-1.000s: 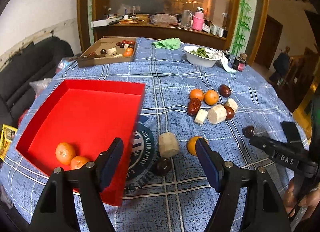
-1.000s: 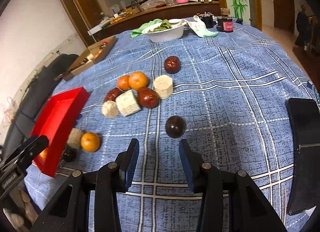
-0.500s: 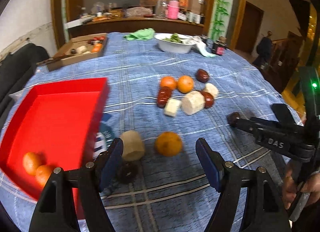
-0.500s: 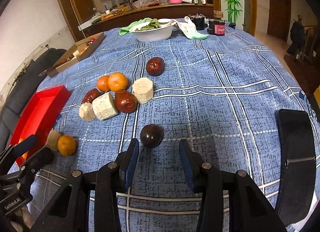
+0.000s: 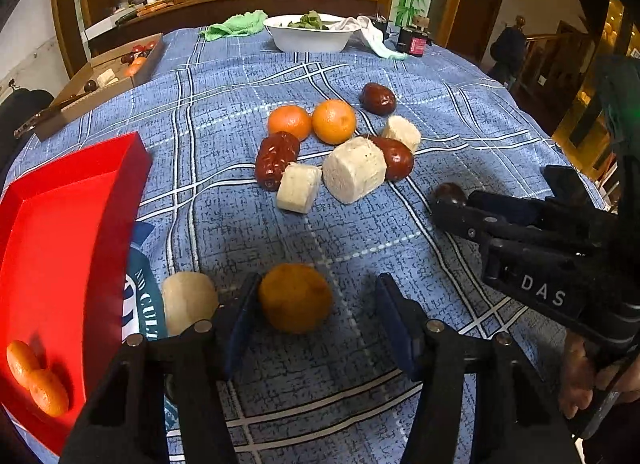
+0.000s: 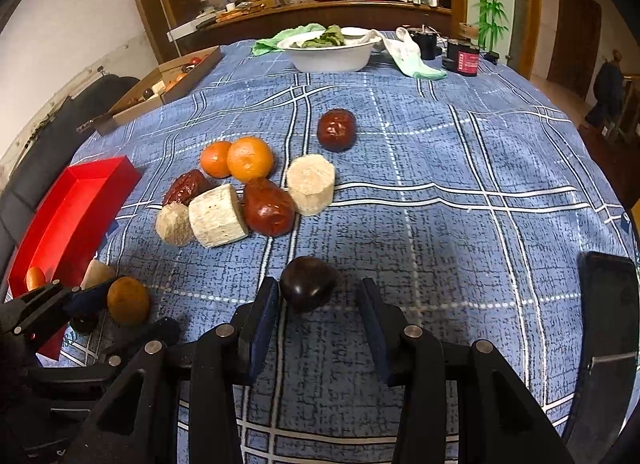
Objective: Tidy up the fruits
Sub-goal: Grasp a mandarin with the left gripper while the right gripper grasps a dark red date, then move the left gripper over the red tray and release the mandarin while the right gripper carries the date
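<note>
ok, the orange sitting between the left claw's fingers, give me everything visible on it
The orange is round, dull orange with a matte, slightly dusty-looking skin, darker than the two brighter ones further up the cloth. It rests on the blue checked tablecloth, inside the open left claw, close to the left finger, with a clear gap to the right finger. A pale cut cylinder lies just left of it, outside the claw. From the right wrist view it is partly hidden by the claw.

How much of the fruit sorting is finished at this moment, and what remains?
Done: two oranges lie in the red tray. In hand: nothing is gripped yet; the left gripper has open jaws around a loose orange, and the right gripper has open jaws around a dark fruit. Left: the cluster of fruits on the tablecloth.
</note>
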`<action>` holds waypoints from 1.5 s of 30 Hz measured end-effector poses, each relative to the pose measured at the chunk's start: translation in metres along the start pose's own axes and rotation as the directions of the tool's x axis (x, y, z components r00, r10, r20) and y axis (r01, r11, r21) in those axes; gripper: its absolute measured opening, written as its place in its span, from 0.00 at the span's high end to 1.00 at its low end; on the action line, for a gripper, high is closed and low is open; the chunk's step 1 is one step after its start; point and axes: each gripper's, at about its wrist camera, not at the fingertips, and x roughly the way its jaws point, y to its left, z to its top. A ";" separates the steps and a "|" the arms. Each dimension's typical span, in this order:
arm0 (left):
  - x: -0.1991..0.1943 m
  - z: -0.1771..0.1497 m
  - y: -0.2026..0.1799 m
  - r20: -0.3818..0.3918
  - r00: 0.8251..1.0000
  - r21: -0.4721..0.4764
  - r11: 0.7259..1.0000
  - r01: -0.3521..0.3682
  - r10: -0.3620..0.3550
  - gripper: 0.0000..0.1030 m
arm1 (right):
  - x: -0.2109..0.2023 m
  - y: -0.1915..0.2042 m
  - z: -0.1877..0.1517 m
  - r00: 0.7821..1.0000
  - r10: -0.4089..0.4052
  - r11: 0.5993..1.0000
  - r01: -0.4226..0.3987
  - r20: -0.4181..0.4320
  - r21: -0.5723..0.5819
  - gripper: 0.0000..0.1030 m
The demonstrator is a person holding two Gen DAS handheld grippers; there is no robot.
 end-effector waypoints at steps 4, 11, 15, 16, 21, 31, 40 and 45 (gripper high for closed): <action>-0.003 -0.002 0.007 0.018 1.000 -0.038 0.999 0.001 0.000 0.69 | 0.000 0.001 0.000 1.000 0.017 1.000 -0.017 -0.003 -0.002 0.71; -0.021 -0.007 0.013 0.075 0.997 -0.071 0.997 0.001 0.005 0.70 | -0.008 0.007 -0.006 0.999 0.038 0.999 -0.038 -0.005 -0.008 0.81; -0.040 -0.010 0.021 0.111 0.994 -0.100 0.995 0.008 0.004 0.70 | -0.020 0.010 -0.008 0.998 0.062 0.998 -0.062 0.019 -0.009 0.81; -0.043 -0.010 0.023 0.118 0.993 -0.107 0.994 0.009 0.004 0.70 | -0.023 0.011 -0.008 0.997 0.067 0.998 -0.066 0.026 -0.011 0.81; -0.067 -0.016 0.052 0.159 0.987 -0.168 0.986 -0.005 0.033 0.69 | -0.041 0.024 -0.007 0.991 0.120 0.993 -0.119 0.056 -0.024 0.80; -0.100 -0.025 0.134 0.195 0.965 -0.301 0.947 -0.112 0.176 0.69 | -0.053 0.077 0.003 0.971 0.236 0.970 -0.233 0.044 -0.075 0.80; -0.096 -0.029 0.191 0.160 0.956 -0.394 0.904 -0.166 0.246 0.69 | -0.032 0.156 0.015 0.926 0.376 0.914 -0.378 -0.045 -0.147 0.80; -0.084 -0.036 0.213 0.127 0.962 -0.441 0.883 -0.162 0.240 0.69 | -0.011 0.201 0.017 0.910 0.401 0.888 -0.414 -0.101 -0.202 0.80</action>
